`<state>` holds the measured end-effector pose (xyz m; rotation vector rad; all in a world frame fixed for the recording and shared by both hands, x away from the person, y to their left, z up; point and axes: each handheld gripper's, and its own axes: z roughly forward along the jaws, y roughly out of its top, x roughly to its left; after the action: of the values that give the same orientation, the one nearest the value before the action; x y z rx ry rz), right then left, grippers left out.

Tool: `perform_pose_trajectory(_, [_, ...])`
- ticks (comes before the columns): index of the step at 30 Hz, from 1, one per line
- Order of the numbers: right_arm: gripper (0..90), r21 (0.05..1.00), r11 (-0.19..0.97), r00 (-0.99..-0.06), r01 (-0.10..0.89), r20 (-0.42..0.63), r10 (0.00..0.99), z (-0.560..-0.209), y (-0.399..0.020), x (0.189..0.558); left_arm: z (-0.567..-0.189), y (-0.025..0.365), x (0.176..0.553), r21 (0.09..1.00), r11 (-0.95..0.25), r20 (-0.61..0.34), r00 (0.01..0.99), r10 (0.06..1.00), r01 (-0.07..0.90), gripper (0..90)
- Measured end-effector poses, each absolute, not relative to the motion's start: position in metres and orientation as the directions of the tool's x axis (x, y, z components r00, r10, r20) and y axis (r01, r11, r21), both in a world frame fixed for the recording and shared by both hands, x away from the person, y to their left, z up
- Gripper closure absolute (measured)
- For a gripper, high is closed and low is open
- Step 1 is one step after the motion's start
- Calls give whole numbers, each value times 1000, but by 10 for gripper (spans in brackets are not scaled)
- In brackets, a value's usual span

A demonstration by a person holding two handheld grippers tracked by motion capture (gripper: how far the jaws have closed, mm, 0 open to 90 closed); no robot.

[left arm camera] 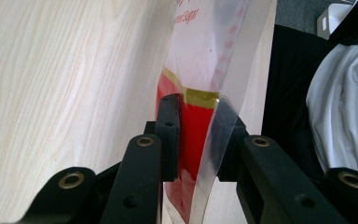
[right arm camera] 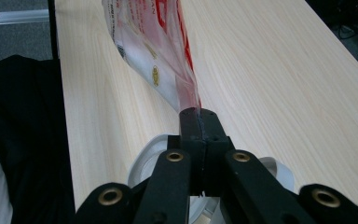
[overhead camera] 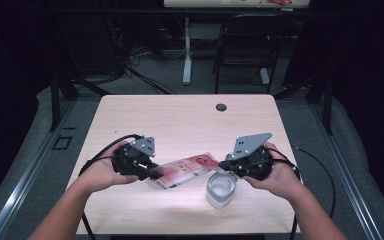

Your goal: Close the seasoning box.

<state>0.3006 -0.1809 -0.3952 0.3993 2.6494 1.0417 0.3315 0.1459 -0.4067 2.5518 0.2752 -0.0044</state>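
Pale wood-grain tabletop (overhead camera: 180, 120) in the high view, with a dark round grommet hole (overhead camera: 221, 107) near its 12 o'clock edge. Grey carpet floor around it, a black chair (overhead camera: 245, 45) and a white desk leg (overhead camera: 187, 50) beyond, cables on the floor, room dark at the sides. Red-and-clear plastic pouch (overhead camera: 187, 170) is held off the tabletop between both hands, just in front of centre. Left tongs (overhead camera: 156, 173) grip its 9 o'clock end, right tongs (overhead camera: 223, 164) its 3 o'clock end. Clear round container (overhead camera: 221, 190) stands at 5 o'clock of the pouch, under the right tongs.

Left gripper view: pouch (left arm camera: 200, 70) runs up from the jaws toward 12 o'clock, red bottom, gold band, clear upper part with red print. Left tongs (left arm camera: 196, 135) are pinching the pouch at its red end, the film bulging between the pads. Wood grain at 9 o'clock; black and white clothing at 3 o'clock.

Right gripper view: right tongs (right arm camera: 199, 122) pressed together on a thin corner of the pouch (right arm camera: 154, 46), which stretches off toward 11 o'clock, clear with red print and a small gold seal. White container rim (right arm camera: 142, 161) sits just below the jaws. Tabletop spreads to 1 o'clock.
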Motion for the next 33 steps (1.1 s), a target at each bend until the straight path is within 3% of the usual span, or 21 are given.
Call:
perform_pose_trajectory(15, [900, 653, 743, -935, 147, -153, 320, -383, -168, 304, -411, 156, 332, 568, -795, -40, 972, 231, 212, 758])
perform_pose_trajectory(33, [900, 577, 809, -939, 114, -203, 277, -395, -141, 312, -449, 172, 328, 597, -763, -43, 960, 277, 247, 756])
